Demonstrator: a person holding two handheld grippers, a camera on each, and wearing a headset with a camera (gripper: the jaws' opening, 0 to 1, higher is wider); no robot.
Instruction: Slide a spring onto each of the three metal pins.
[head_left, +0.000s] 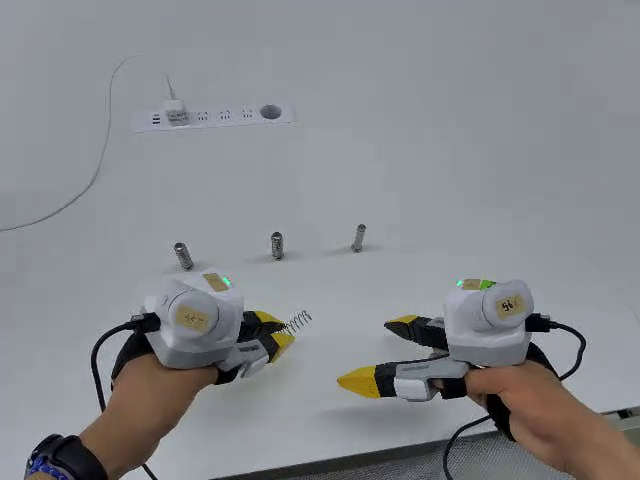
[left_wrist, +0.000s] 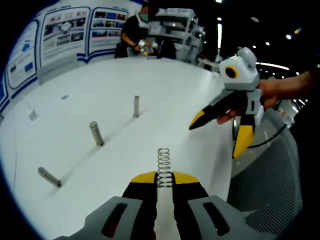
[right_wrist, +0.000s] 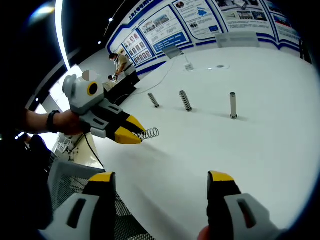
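Observation:
Three metal pins stand in a row on the white table. The left pin (head_left: 183, 256) and the middle pin (head_left: 277, 245) each wear a spring; the right pin (head_left: 358, 237) is bare. My left gripper (head_left: 284, 337) is shut on a loose spring (head_left: 298, 322), which sticks out past its yellow tips, well short of the pins. In the left gripper view the spring (left_wrist: 163, 166) rises from the closed jaws, with the bare pin (left_wrist: 136, 106) beyond. My right gripper (head_left: 380, 352) is open and holds nothing, at the front right.
A white power strip (head_left: 213, 116) lies at the back of the table (head_left: 420, 160), with a cable (head_left: 90, 180) running off to the left. The table's front edge is just below both hands. A person (left_wrist: 135, 30) stands beyond the far side.

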